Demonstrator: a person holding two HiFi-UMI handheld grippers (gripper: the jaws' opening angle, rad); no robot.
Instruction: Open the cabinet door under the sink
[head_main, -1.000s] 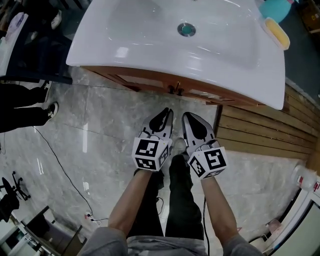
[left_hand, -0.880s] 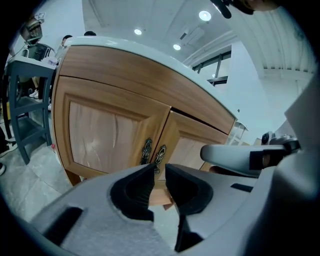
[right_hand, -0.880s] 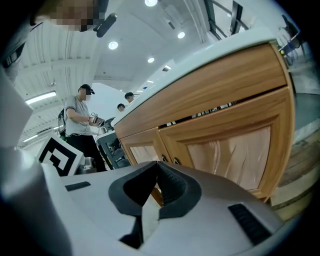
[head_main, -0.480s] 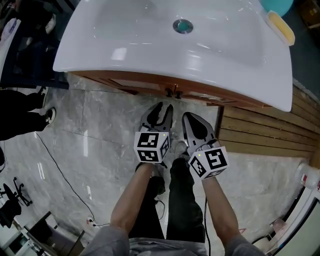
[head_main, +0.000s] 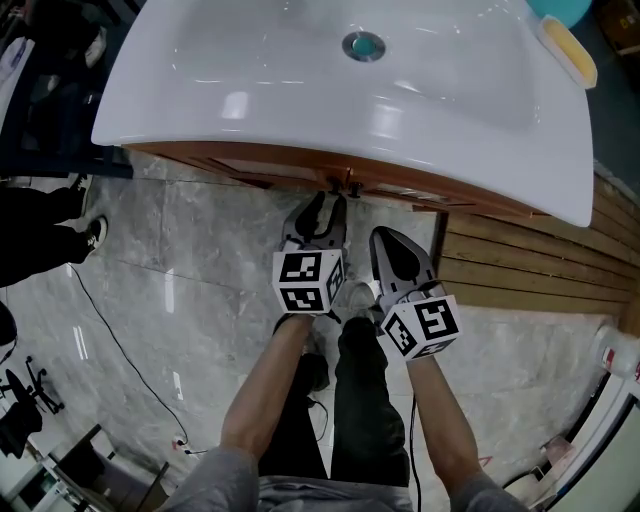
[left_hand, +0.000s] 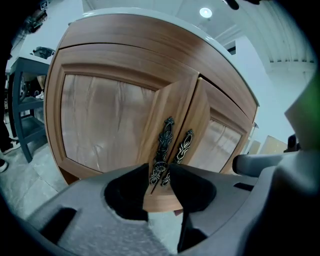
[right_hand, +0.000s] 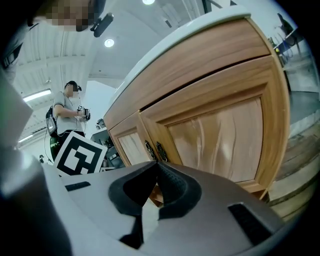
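Marble floor (head_main: 190, 270), grey and glossy, runs under the white sink (head_main: 250, 90), with wood slats (head_main: 520, 265) on the right. The cabinet doors (left_hand: 125, 115) below the sink stand closed, handles (left_hand: 162, 147) at their meeting edge. The left gripper (head_main: 328, 205) has just been spreading its jaws, and the handles show in the gap. The right gripper (head_main: 388, 238) is pressed together on nothing.

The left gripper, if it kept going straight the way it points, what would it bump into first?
Probably the ornate door handles where the cabinet doors meet. The left gripper has just been opening its jaws, with the handles' tips framed between them, ungripped; the gap left is unclear.
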